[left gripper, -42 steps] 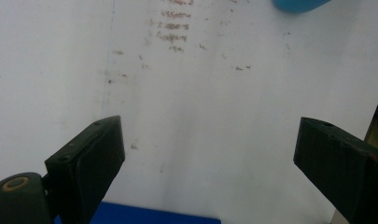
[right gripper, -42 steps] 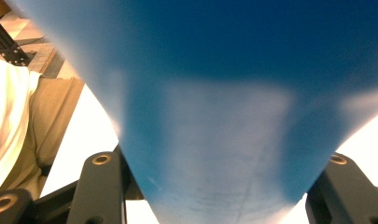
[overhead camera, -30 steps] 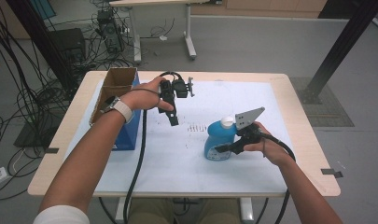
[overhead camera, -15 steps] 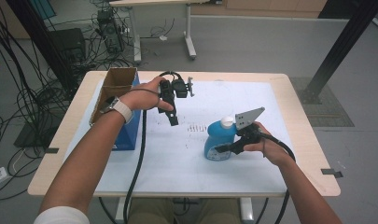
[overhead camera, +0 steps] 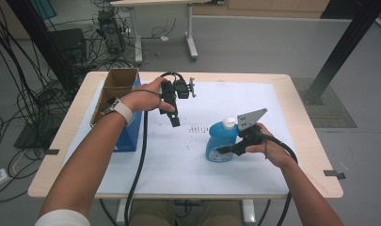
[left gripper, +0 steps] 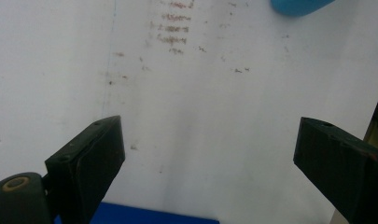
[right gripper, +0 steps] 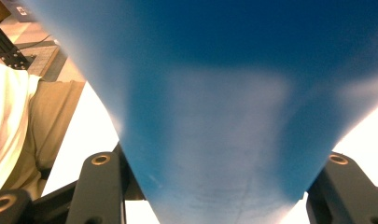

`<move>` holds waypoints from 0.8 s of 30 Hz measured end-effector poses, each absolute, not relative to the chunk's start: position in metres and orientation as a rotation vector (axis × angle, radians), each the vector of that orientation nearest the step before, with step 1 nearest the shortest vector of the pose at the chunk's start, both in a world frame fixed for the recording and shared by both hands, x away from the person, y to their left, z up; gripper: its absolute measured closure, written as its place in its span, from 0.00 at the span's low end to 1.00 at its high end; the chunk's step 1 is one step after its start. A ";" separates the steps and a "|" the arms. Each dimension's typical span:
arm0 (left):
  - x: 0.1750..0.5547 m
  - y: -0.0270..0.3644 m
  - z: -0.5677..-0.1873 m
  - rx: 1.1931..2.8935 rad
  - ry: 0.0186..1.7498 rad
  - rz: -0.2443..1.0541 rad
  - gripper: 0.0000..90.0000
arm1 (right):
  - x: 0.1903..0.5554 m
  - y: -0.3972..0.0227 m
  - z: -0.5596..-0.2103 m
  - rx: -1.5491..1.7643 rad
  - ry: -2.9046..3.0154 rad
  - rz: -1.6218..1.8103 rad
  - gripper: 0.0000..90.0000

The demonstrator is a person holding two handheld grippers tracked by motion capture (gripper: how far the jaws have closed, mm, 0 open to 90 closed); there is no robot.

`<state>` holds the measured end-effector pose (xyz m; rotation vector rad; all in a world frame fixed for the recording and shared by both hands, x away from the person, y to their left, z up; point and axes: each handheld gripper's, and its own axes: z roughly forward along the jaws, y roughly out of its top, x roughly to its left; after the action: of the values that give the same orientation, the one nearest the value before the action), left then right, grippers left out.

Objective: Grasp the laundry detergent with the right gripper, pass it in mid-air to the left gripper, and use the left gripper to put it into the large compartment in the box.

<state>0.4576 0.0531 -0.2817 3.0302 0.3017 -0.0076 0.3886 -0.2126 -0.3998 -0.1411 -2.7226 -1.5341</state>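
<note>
High view: right claw [overhead camera: 222, 150] clamped on blue bottle [overhead camera: 220, 141].

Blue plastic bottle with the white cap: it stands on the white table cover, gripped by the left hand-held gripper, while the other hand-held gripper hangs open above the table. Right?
Not quite. The right hand-held gripper grips the blue plastic bottle with the white cap, as the high view shows. The left hand-held gripper is the open one, above the white table cover.

A lab: cable bundles [overhead camera: 23, 89] snake over the grey floor [overhead camera: 254, 42], electronics gear [overhead camera: 110, 30] stands behind, and tape marks [overhead camera: 333, 173] flag the table [overhead camera: 301, 94] edges.
</note>
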 end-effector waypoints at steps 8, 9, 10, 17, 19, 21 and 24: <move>0.457 0.054 -0.282 3.027 0.303 -0.006 0.10 | 0.389 -0.213 -0.400 -0.151 -2.708 -1.541 0.47; 0.457 0.054 -0.282 3.026 0.304 -0.005 0.10 | 0.389 -0.213 -0.400 -0.151 -2.709 -1.541 0.47; 0.457 0.054 -0.282 3.026 0.304 -0.005 0.10 | 0.389 -0.213 -0.400 -0.151 -2.709 -1.541 0.47; 0.457 0.054 -0.282 3.027 0.304 -0.005 0.10 | 0.389 -0.213 -0.401 -0.156 -2.705 -1.542 0.47; 0.457 0.053 -0.282 3.029 0.303 -0.005 0.10 | 0.389 -0.213 -0.401 -0.154 -2.708 -1.542 0.47; 0.457 0.053 -0.282 3.029 0.304 -0.006 0.10 | 0.389 -0.213 -0.401 -0.154 -2.708 -1.543 0.47; 0.457 0.053 -0.282 3.030 0.303 -0.005 0.10 | 0.389 -0.213 -0.401 -0.154 -2.708 -1.543 0.47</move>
<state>0.4572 0.0531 -0.2819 3.0298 0.3030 -0.0051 0.3888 -0.2129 -0.4007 -0.1543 -2.7080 -1.5435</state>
